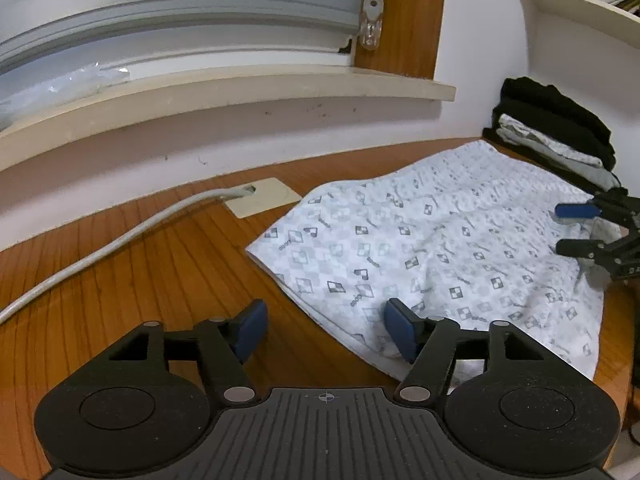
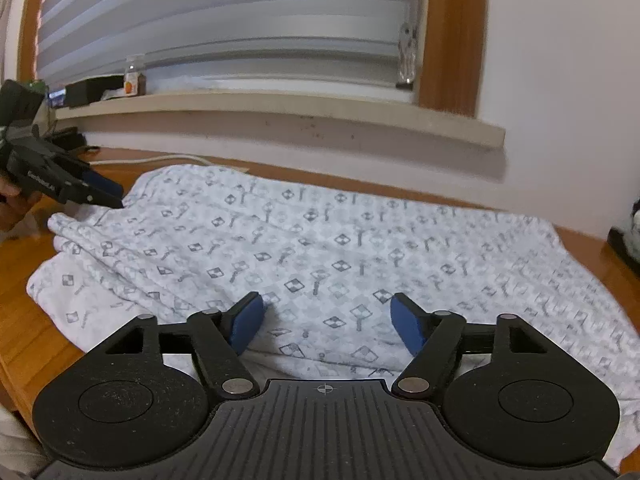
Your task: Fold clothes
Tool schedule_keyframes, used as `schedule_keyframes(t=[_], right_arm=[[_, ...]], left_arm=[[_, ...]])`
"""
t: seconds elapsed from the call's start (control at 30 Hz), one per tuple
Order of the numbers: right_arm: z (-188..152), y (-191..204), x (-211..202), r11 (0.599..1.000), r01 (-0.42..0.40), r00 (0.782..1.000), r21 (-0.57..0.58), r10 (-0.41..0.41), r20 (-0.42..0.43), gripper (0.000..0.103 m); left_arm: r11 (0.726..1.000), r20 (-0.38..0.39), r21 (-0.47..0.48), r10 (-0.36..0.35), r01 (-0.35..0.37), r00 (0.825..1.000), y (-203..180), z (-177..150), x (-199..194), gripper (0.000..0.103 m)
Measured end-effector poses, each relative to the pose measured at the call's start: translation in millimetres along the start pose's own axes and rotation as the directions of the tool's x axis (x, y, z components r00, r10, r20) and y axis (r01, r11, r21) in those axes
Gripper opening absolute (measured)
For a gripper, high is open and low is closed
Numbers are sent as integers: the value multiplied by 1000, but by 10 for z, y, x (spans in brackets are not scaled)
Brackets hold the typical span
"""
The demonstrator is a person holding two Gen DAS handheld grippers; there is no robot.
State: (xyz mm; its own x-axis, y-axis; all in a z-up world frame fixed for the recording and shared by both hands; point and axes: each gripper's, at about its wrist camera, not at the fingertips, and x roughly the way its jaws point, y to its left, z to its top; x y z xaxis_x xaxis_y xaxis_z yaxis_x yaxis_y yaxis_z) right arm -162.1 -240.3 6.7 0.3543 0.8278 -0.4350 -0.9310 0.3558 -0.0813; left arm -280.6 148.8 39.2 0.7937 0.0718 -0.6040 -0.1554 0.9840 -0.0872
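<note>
Where the wooden tabletop [image 1: 120, 264] runs under the window sill [image 1: 240, 92], a white garment [image 1: 440, 240] printed with small grey checkered diamonds lies spread flat, its near edge doubled over into a thick fold with loose wrinkles across the middle. Over that folded corner sits the left gripper [image 1: 326, 330], its blue-padded jaws spread wide, one pad above bare wood and the other above the cloth, nothing pinched between them. At the far side of the fabric the right gripper [image 1: 574, 230] also has its jaws parted and empty, its tips just above the cloth edge; its own camera shows only printed cloth between its pads. Behind the garment, in the corner by the wall, rests a stack of folded clothes [image 1: 560, 132], black over pale grey. A grey cable [image 1: 100, 252] crosses the wood to a beige plate [image 1: 264, 198] near the wall.
</note>
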Motion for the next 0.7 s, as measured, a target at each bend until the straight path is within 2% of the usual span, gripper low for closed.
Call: schedule_keyframes(t=[0.1,0.27,0.37,0.5,0.7], right_arm=[[-3,100,-87,1000,-25,999,-10,26,29,77],[-8,340,-187,995,-95,995,-28,96,41,77],[-39,467,-158,990,-135,991,-32,135,19,78],[-105,514,-157,990,-141,990,-26,142,9,78],[-93,544,-187,987,-154,988,-51,154,2,78]], left_arm=[[999,6,-36,-17,18,1000,57,-3,-17,71],[1000,-1,-15,17,-17,1000,12,-10,-12,71],[1000,-5,0,29,-29,1000,-11,-16,-2,71],[999,-8,-2,37,-37,999,-4,-22,4,76],[999,-14,3,43,-43,999,-7,-21,16,77]])
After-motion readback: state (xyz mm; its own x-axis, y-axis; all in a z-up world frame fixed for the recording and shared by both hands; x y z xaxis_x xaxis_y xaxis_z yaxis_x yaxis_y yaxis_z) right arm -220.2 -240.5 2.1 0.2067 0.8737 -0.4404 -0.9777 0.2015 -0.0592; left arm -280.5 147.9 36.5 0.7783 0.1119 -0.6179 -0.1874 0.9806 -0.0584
